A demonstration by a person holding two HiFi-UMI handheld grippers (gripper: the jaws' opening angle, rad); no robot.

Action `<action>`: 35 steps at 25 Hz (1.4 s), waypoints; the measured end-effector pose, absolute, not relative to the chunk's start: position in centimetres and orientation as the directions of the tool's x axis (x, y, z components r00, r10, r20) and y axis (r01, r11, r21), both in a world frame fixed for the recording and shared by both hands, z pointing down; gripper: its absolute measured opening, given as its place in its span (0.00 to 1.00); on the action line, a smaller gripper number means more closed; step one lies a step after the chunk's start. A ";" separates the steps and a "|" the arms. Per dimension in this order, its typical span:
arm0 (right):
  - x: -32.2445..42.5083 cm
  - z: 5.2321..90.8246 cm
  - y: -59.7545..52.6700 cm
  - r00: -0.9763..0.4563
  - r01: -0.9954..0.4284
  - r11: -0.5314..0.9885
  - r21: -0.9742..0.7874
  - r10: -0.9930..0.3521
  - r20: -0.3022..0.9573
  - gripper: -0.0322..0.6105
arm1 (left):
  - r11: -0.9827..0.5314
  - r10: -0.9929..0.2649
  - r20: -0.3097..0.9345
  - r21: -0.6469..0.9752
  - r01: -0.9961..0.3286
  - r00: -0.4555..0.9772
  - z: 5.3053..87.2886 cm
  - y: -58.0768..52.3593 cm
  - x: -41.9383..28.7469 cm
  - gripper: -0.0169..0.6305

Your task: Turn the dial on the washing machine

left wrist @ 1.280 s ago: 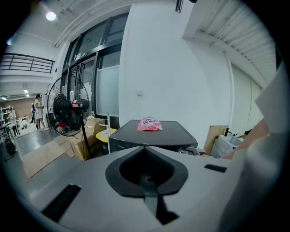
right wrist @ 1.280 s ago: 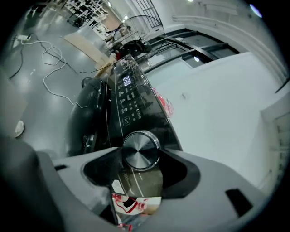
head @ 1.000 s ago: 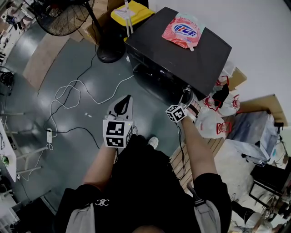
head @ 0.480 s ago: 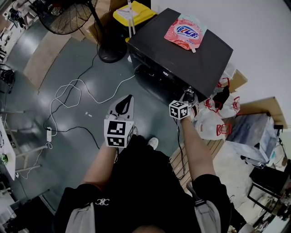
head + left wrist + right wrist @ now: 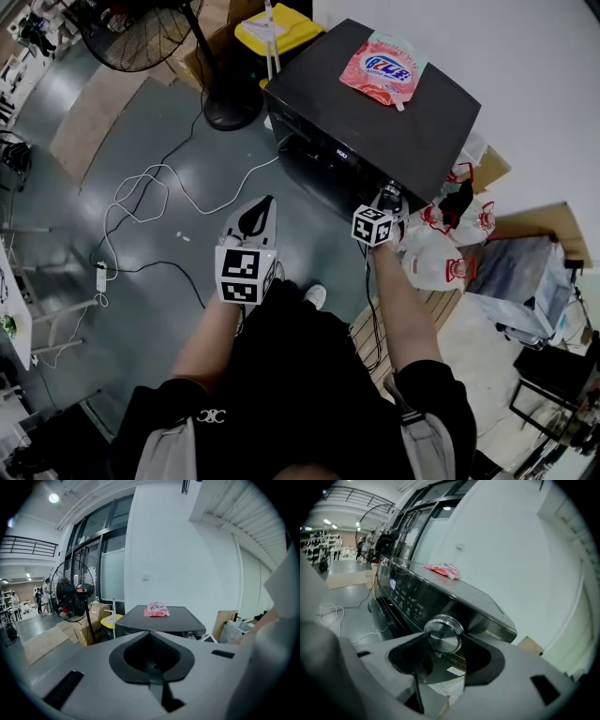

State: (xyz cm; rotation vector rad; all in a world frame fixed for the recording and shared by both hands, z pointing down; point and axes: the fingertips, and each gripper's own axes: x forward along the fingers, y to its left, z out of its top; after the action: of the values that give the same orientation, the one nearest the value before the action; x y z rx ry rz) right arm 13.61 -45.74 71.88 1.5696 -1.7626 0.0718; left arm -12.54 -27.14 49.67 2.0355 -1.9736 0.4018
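At the right end of the washing machine point(image 5: 375, 103) front panel: dial point(image 5: 443, 633), axis facing me, clenched in my right tongs point(image 5: 445, 644); left tongs point(image 5: 151, 657) closed empty, well apart.

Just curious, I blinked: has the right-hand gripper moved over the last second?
Yes. The right gripper has crept up the view, closer to the front of the washing machine, jaws around its dial.
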 end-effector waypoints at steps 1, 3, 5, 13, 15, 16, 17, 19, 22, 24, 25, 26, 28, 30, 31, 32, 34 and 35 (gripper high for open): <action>13.7 71.9 -45.8 0.035 -0.897 0.226 0.379 -0.820 0.571 0.40 | -0.031 -0.922 0.385 0.005 -0.999 0.031 49.7 -27.2 -12.5 0.02; 13.8 72.1 -45.9 -0.005 -0.956 0.180 0.233 -0.801 0.599 0.40 | -0.034 -0.922 0.387 0.005 -0.999 0.034 49.7 -27.3 -12.4 0.02; 14.0 72.4 -46.0 -0.065 -0.989 0.134 0.067 -0.786 0.614 0.41 | -0.037 -0.922 0.386 0.004 -0.999 0.036 49.7 -27.3 -12.3 0.02; 14.3 72.2 -45.8 -0.129 -0.989 0.149 -0.018 -0.782 0.609 0.41 | -0.053 -0.923 0.381 0.000 -0.999 0.049 49.3 -27.7 -11.6 0.02; 14.5 71.4 -45.5 -0.132 -0.989 0.146 -0.023 -0.800 0.586 0.41 | -0.061 -0.926 0.374 0.001 -0.998 0.056 49.0 -27.8 -11.4 0.02; 14.5 70.8 -45.3 -0.145 -0.987 0.155 -0.032 -0.807 0.572 0.40 | -0.065 -0.927 0.370 0.002 -0.998 0.061 48.9 -27.9 -11.4 0.02; 14.3 70.0 -45.0 -0.167 -0.984 0.173 -0.042 -0.814 0.557 0.40 | -0.069 -0.929 0.365 0.003 -0.998 0.065 48.7 -28.0 -11.3 0.02; 13.7 67.8 -44.5 -0.220 -0.974 0.220 -0.062 -0.829 0.514 0.40 | -0.083 -0.932 0.353 0.004 -0.997 0.079 48.2 -28.5 -11.0 0.02; 13.3 63.0 -43.9 -0.277 -0.960 0.265 -0.089 -0.868 0.412 0.37 | -0.115 -0.936 0.333 0.009 -0.993 0.111 47.3 -29.4 -10.2 0.02; 13.3 59.1 -43.4 -0.293 -0.956 0.273 -0.106 -0.901 0.321 0.29 | -0.139 -0.940 0.315 0.010 -0.990 0.135 46.6 -30.0 -9.5 0.02; 13.4 57.0 -43.2 -0.290 -0.957 0.269 -0.110 -0.917 0.274 0.24 | -0.152 -0.941 0.304 0.009 -0.988 0.147 46.2 -30.3 -9.1 0.02; 13.7 55.0 -43.0 -0.279 -0.959 0.260 -0.110 -0.933 0.228 0.19 | -0.166 -0.943 0.292 0.008 -0.986 0.161 45.7 -30.6 -8.7 0.02; 14.4 50.9 -42.3 -0.252 -0.966 0.239 -0.102 -0.958 0.138 0.08 | -0.197 -0.944 0.269 0.005 -0.980 0.191 44.8 -31.2 -7.6 0.02; 14.9 47.1 -41.4 -0.237 -0.969 0.232 -0.088 -0.970 0.056 0.05 | -0.229 -0.944 0.245 0.004 -0.974 0.223 43.8 -31.8 -6.5 0.02; 14.9 45.3 -40.8 -0.235 -0.969 0.233 -0.079 -0.972 0.019 0.05 | -0.242 -0.943 0.233 0.004 -0.970 0.236 43.3 -32.1 -6.1 0.02; 14.9 43.8 -40.2 -0.234 -0.970 0.234 -0.069 -0.972 -0.013 0.05 | -0.254 -0.943 0.222 0.003 -0.967 0.249 42.9 -32.3 -5.7 0.02; 15.0 41.3 -38.9 -0.231 -0.971 0.235 -0.055 -0.971 -0.065 0.05 | -0.277 -0.941 0.202 0.002 -0.961 0.272 42.0 -32.6 -5.0 0.02; 15.1 40.3 -38.3 -0.227 -0.971 0.232 -0.052 -0.970 -0.085 0.05 | -0.288 -0.940 0.192 0.002 -0.958 0.283 41.7 -32.8 -4.7 0.02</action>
State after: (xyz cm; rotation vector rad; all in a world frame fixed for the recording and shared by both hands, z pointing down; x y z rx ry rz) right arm 15.07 -38.33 40.35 2.0104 -2.5416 -0.0193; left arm -4.69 -32.81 41.66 2.4211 -1.7990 0.2328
